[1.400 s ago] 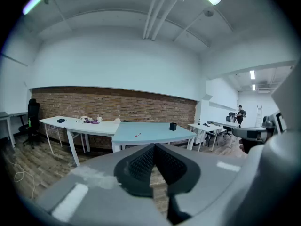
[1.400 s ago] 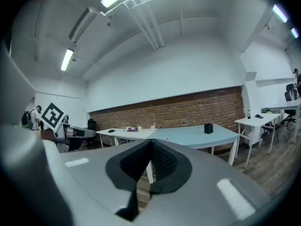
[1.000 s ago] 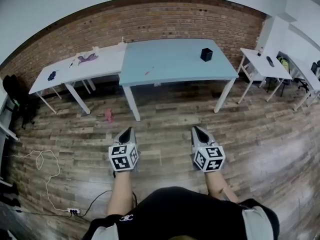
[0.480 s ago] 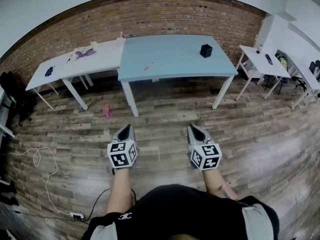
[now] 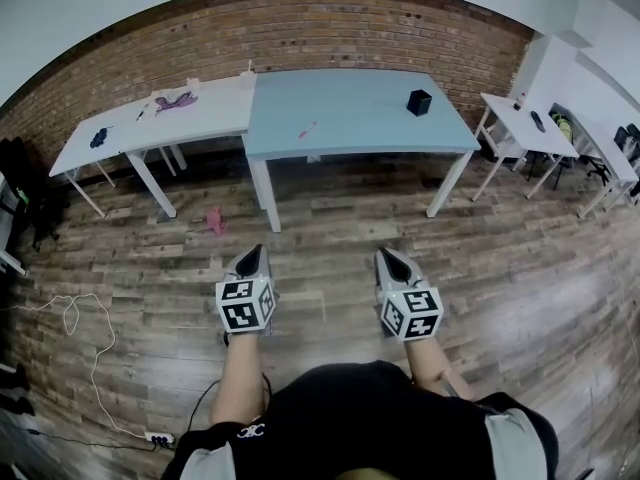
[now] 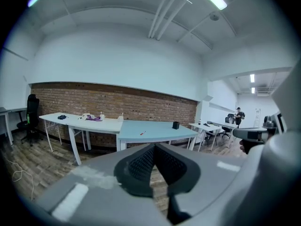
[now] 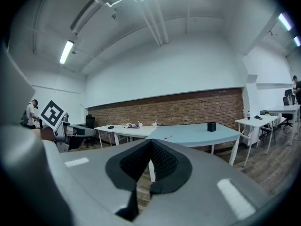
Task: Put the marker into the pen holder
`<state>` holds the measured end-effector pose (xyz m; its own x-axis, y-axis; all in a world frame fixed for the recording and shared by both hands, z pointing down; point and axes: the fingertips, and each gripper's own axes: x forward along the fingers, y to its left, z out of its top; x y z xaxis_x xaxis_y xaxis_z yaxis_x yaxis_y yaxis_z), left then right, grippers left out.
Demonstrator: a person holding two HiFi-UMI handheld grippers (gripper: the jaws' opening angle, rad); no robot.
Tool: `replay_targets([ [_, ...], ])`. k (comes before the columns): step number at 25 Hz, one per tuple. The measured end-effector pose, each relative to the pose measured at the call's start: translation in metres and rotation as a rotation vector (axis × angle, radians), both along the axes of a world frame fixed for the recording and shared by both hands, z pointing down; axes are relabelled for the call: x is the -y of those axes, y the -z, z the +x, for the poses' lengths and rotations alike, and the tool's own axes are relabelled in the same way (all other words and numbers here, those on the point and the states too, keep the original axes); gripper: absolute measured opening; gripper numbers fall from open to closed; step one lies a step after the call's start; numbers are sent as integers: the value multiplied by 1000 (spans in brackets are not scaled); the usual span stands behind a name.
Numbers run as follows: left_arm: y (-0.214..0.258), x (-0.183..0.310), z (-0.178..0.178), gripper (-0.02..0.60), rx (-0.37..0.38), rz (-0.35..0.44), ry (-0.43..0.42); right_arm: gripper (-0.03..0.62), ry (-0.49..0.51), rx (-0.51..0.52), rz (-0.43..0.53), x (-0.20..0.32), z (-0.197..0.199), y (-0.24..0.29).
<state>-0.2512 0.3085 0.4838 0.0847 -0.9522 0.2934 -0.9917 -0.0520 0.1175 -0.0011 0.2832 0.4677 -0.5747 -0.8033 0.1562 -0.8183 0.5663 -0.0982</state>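
Grippers first: I am holding my left gripper (image 5: 255,255) and right gripper (image 5: 386,256) low over the floor (image 5: 330,218), each with its jaws pressed together on nothing. The marker (image 5: 307,129) is lying well ahead of both, on the blue table (image 5: 350,93). The pen holder (image 5: 419,102) is standing apart from it, toward the table's right end.

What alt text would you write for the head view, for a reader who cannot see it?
Seen from above, a person holds a left gripper and a right gripper, both shut and empty, over a wooden floor. Ahead stands a blue table bearing a small red marker and a black pen holder, well apart.
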Motion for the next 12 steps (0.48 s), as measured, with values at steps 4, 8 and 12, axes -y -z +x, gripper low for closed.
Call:
replay_targets([
  [4, -10, -2, -16, 2, 1, -12, -10, 4, -8, -32, -6, -12, -16, -14],
  [8, -11, 0, -22, 2, -10, -15, -17, 4, -14, -41, -6, -12, -21, -14],
  [12, -14, 9, -26, 2, -3, -16, -26, 5, -21, -21, -9, -1, -25, -15],
])
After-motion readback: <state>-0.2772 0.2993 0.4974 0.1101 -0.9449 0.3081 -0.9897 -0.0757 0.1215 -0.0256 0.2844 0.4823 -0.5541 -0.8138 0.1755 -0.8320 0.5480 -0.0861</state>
